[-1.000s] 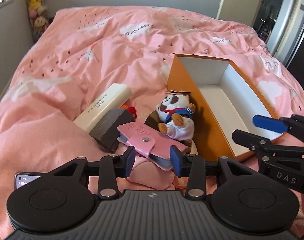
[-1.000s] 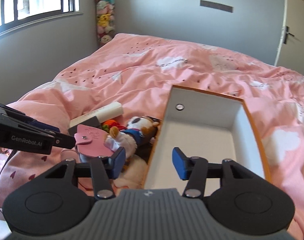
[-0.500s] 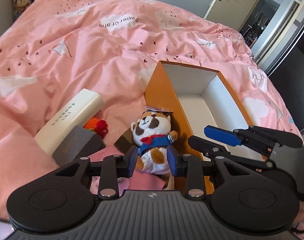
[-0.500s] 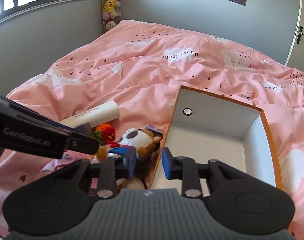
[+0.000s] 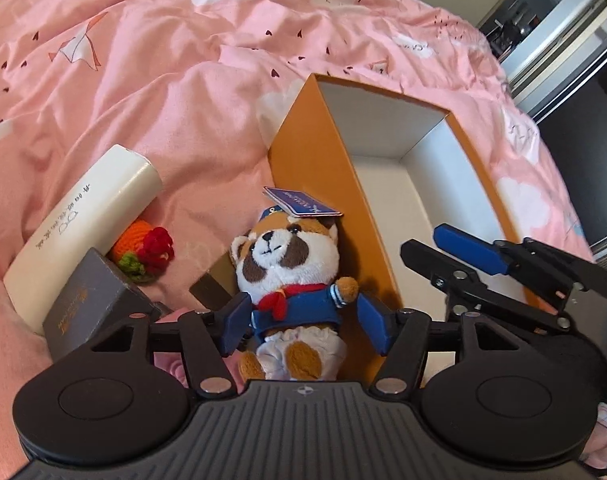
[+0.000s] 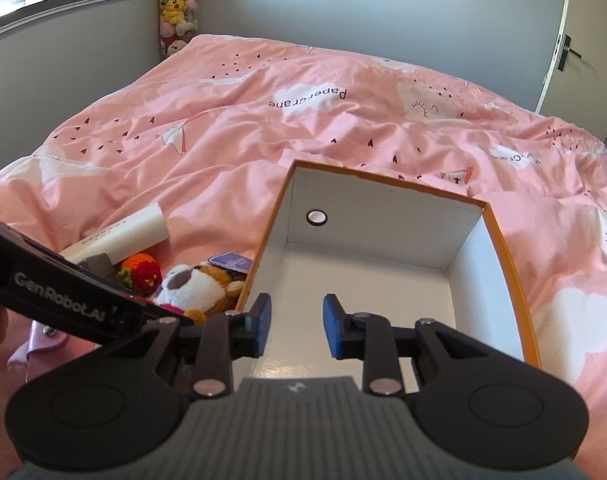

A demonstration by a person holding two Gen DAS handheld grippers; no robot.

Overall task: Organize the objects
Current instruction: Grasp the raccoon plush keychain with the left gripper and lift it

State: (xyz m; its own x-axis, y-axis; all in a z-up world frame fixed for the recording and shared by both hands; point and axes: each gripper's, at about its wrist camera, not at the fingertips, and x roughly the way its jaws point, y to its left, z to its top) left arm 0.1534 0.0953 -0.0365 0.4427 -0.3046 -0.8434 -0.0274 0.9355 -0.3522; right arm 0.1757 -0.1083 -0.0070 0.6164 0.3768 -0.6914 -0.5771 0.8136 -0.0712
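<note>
A brown-and-white plush toy [image 5: 291,276] in a blue sailor suit lies on its back against the outer left wall of an orange box [image 5: 315,168] with a white inside. My left gripper [image 5: 305,328] hovers over the toy. Its jaws are opening, and the blue pads stand on either side of the toy's body without pressing it. My right gripper [image 6: 295,328] hangs over the near left part of the box [image 6: 383,184], jaws partly apart with nothing between them. The toy [image 6: 195,284] also shows left of the box in the right wrist view.
Left of the toy lie a cream tube [image 5: 83,216], a grey box [image 5: 91,304], a crocheted orange and red piece [image 5: 143,252] and a pink wallet [image 6: 35,344]. The pink duvet [image 6: 303,120] stretches beyond. A stack of soft toys [image 6: 175,4] stands in the far corner.
My left gripper moved forward from over the pink wallet to the plush toy, and its jaws widened round it. My right gripper narrowed and moved forward over the box's near end.
</note>
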